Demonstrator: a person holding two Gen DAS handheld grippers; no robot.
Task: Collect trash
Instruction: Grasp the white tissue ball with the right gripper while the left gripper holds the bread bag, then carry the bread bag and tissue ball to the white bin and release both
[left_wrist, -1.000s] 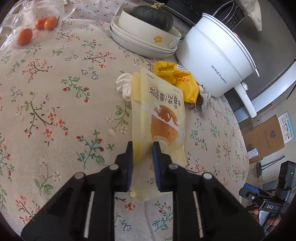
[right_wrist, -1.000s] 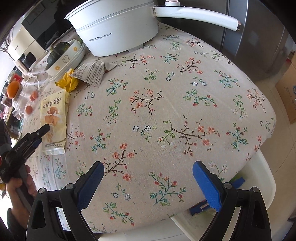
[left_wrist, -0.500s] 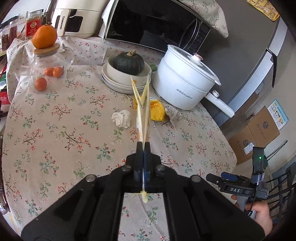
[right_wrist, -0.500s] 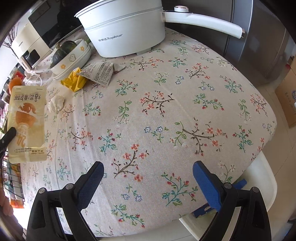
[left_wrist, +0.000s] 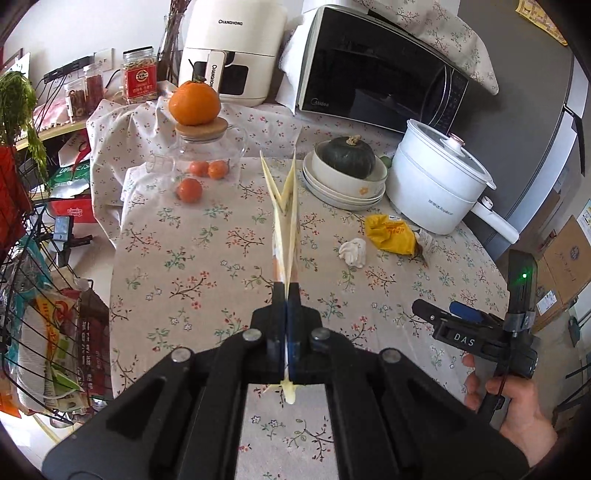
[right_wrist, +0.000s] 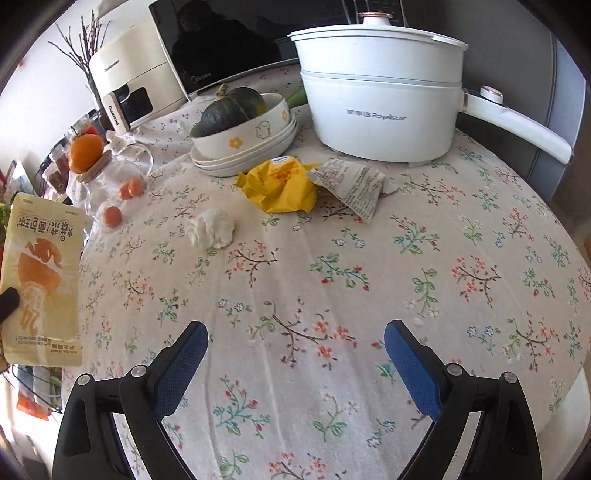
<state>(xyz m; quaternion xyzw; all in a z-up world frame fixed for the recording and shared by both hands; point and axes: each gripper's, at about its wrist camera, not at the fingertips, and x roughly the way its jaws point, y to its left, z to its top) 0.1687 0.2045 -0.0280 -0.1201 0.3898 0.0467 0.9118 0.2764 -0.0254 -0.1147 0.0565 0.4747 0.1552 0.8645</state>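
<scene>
My left gripper (left_wrist: 286, 295) is shut on a pale yellow bread wrapper (left_wrist: 283, 221), held edge-on above the flowered tablecloth (left_wrist: 207, 273). The same wrapper (right_wrist: 42, 280) hangs at the left edge of the right wrist view. On the cloth lie a crumpled white tissue (right_wrist: 211, 228), a yellow wrapper (right_wrist: 282, 184) and a printed grey wrapper (right_wrist: 352, 184). My right gripper (right_wrist: 295, 350) stands open over the cloth, short of the tissue, with nothing between its blue pads; it also shows, hand-held, at the lower right of the left wrist view (left_wrist: 454, 317).
A white electric pot (right_wrist: 380, 99) with a long handle, stacked bowls holding a dark squash (right_wrist: 232, 110), and a glass jar with oranges (left_wrist: 199, 162) stand at the back. A microwave (left_wrist: 373, 70) and air fryer (left_wrist: 229, 48) sit behind. A wire basket (left_wrist: 40, 332) of packets hangs left.
My left gripper shut on the bread wrapper and lifted it off the cloth, turning it edge-on. My right gripper moved in over the table toward the tissue and wrappers, staying open.
</scene>
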